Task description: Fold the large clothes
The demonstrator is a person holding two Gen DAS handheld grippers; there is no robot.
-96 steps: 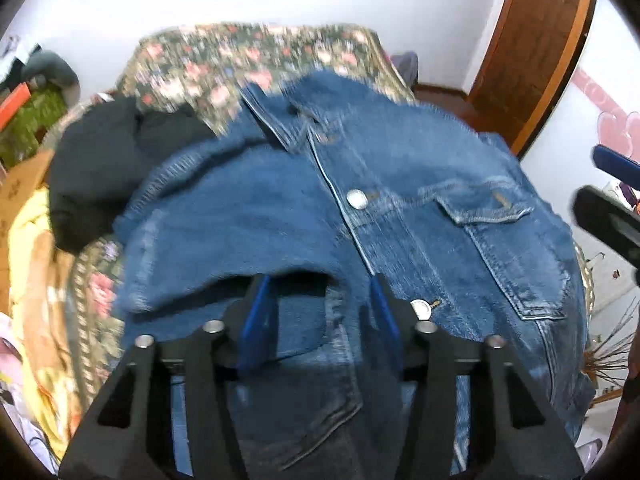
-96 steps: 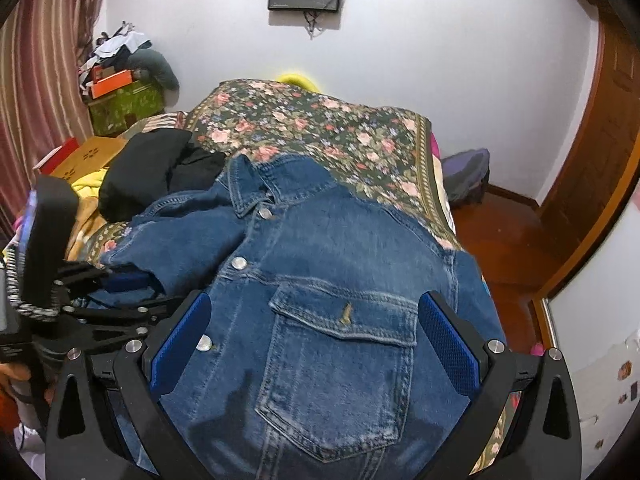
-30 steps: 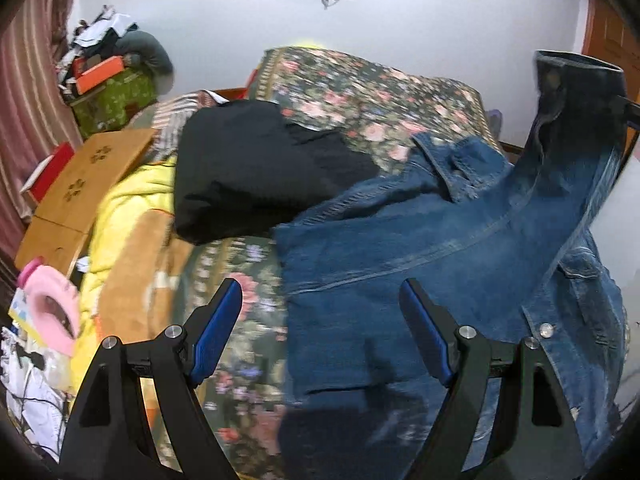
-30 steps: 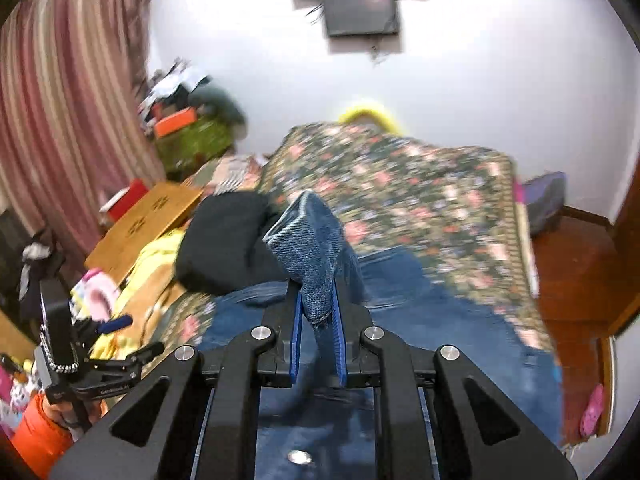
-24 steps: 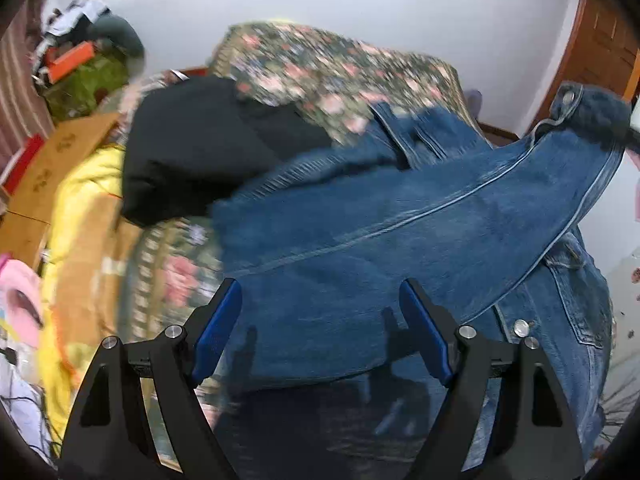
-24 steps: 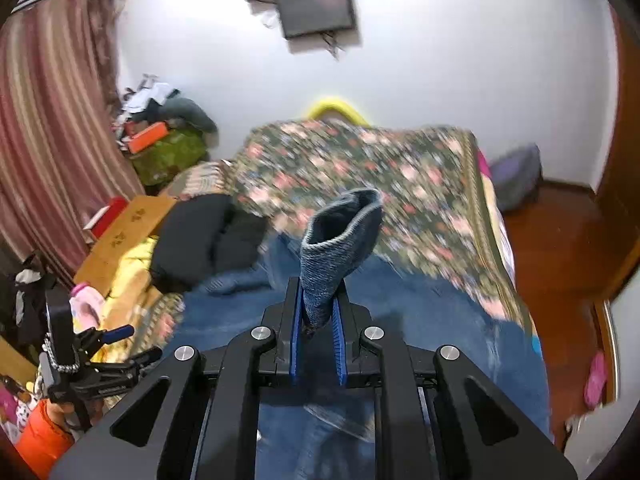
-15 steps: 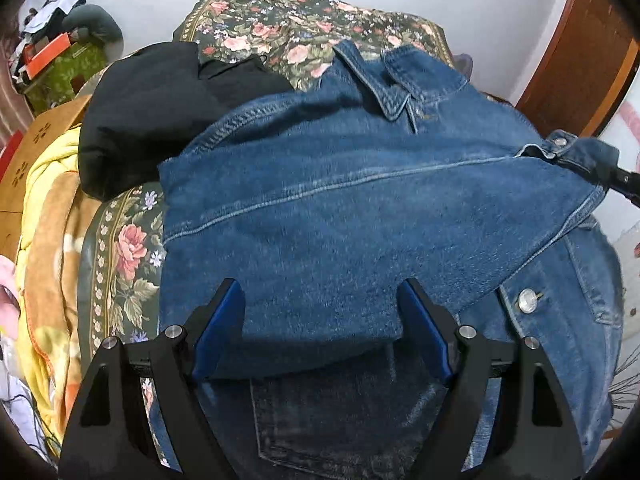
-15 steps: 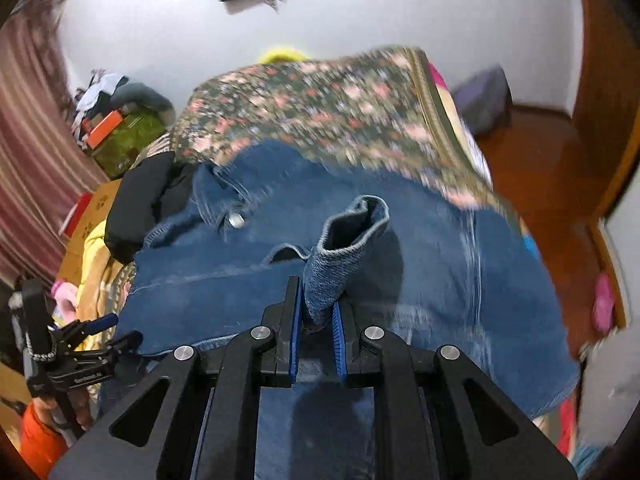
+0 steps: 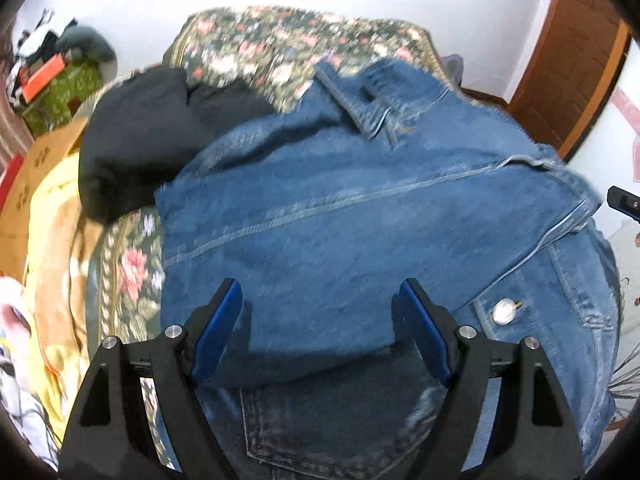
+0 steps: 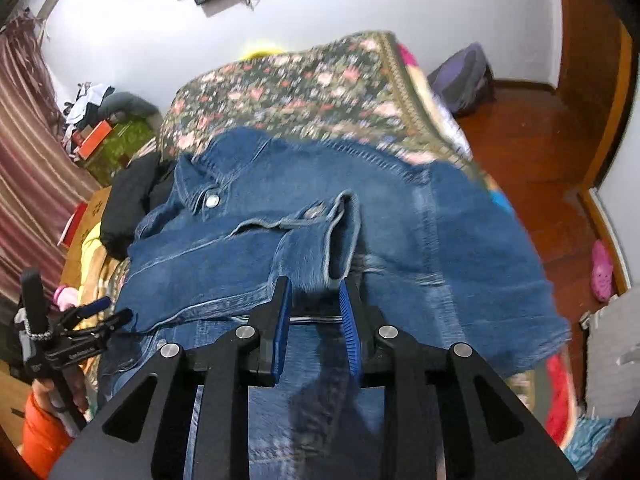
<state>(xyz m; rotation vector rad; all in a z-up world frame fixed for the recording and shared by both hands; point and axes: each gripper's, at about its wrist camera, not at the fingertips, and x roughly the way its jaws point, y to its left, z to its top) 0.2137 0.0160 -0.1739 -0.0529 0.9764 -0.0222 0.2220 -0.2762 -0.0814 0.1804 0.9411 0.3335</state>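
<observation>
Right gripper point(image 10: 316, 304), jaws opening, has the sleeve cuff point(image 10: 320, 236) of the denim jacket point(image 10: 400, 240) loose between its pads. Left gripper point(image 9: 318, 320) hovers spread wide, empty, over the jacket on the floral bed point(image 9: 280, 40). Only the left view shows dark jeans point(image 9: 328, 412) at 6 o'clock; only the right shows the wooden floor point(image 10: 532, 140) at 2 o'clock.

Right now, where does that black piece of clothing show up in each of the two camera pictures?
Left wrist view: the black garment lies upper left, beside the denim jacket on its left.
Right wrist view: it shows at mid-left, partly hidden behind the jacket's collar.
Shared landmark: the floral bedspread behind both.
</observation>
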